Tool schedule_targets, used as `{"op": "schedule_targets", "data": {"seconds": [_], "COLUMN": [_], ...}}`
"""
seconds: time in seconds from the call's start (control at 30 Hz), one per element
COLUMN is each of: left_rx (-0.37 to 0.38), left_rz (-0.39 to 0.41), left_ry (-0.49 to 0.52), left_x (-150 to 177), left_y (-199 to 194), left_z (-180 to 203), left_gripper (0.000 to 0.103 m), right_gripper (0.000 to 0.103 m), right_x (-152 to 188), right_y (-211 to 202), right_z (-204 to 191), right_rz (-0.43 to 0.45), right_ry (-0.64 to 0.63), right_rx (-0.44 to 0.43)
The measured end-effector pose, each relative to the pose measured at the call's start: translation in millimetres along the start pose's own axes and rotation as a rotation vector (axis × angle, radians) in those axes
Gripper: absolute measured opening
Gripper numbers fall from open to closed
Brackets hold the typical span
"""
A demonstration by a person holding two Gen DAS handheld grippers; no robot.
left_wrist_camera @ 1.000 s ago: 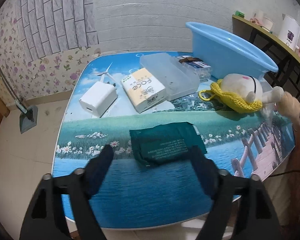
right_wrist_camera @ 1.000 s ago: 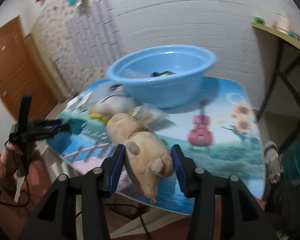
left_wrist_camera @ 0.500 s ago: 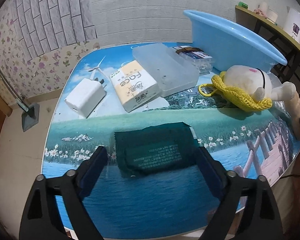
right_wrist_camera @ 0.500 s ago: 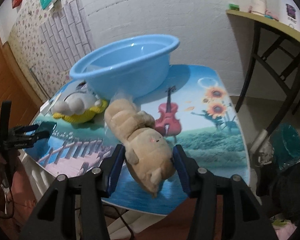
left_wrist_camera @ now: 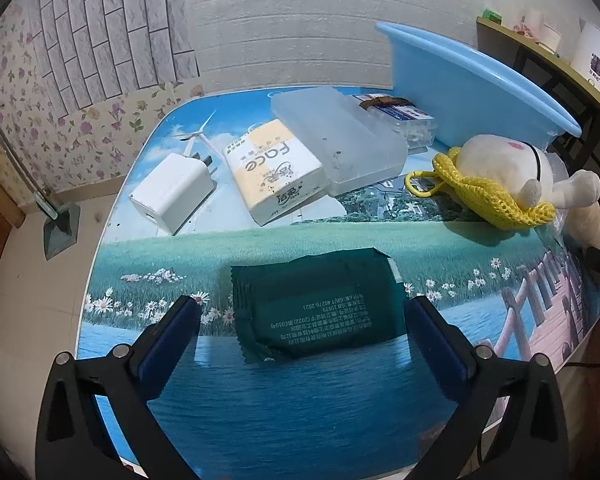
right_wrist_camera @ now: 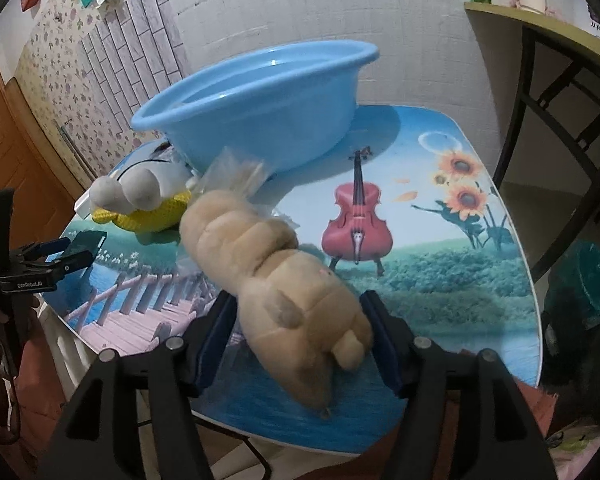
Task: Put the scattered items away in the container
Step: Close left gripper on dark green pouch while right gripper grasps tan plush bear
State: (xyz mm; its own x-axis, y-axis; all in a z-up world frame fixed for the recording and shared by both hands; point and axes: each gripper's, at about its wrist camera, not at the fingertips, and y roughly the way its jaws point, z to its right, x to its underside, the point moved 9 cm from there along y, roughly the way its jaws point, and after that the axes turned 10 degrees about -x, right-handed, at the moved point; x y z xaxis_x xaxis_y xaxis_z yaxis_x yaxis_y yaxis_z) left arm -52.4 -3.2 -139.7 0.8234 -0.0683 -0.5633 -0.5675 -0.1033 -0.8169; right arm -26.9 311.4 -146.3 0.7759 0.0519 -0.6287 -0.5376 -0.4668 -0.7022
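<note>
A dark green packet (left_wrist_camera: 316, 304) lies flat on the printed table (left_wrist_camera: 300, 400). My left gripper (left_wrist_camera: 302, 320) straddles it, jaws opening wide, pads clear of both its sides. A tan plush toy (right_wrist_camera: 284, 292) lies on the table near the front edge. My right gripper (right_wrist_camera: 300, 328) is around the toy's head, jaws opening, and the left pad shows a slight gap. The blue basin (right_wrist_camera: 260, 112) stands behind the toy; its inside is hidden. A white plush in yellow netting (left_wrist_camera: 500, 176) rests beside the basin (left_wrist_camera: 480, 92).
A white charger (left_wrist_camera: 172, 196), a tissue pack (left_wrist_camera: 276, 176), a clear plastic box (left_wrist_camera: 340, 140) and a small card case (left_wrist_camera: 400, 114) lie at the back. A shelf (right_wrist_camera: 540, 32) stands to the right. A hand holds the left gripper (right_wrist_camera: 76, 250).
Both pairs of jaws have spread wider, the left around the green packet, the right around the tan plush. The right view has dropped lower over the table.
</note>
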Motion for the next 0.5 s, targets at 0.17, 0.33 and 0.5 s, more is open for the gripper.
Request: {"op": "schedule_targets", "data": {"seconds": [0.17,0.33,0.5], "left_rx": [-0.001,-0.003,-0.008], "left_rz": [0.007,0.010,0.011], "left_ry": [-0.002,-0.006,-0.008], "left_x": [1.8,2.0,3.0], "left_y": [-1.0,-1.8,-2.6], "left_z": [1.7,0.2,0.3], "left_gripper": [0.103,0.103,0.103], "right_gripper": [0.088,0.099,0.103], "right_x": [-2.3,-1.8,2.4], "right_y": [3.6,11.9,19.0], "right_z": [-6.5,-16.7,-21.6], "right_rz": [0.027,-0.002,-0.038], "right_ry": [-0.015,-0.081,-0.145], "right_rx": [-0.050,-0.017,0.062]}}
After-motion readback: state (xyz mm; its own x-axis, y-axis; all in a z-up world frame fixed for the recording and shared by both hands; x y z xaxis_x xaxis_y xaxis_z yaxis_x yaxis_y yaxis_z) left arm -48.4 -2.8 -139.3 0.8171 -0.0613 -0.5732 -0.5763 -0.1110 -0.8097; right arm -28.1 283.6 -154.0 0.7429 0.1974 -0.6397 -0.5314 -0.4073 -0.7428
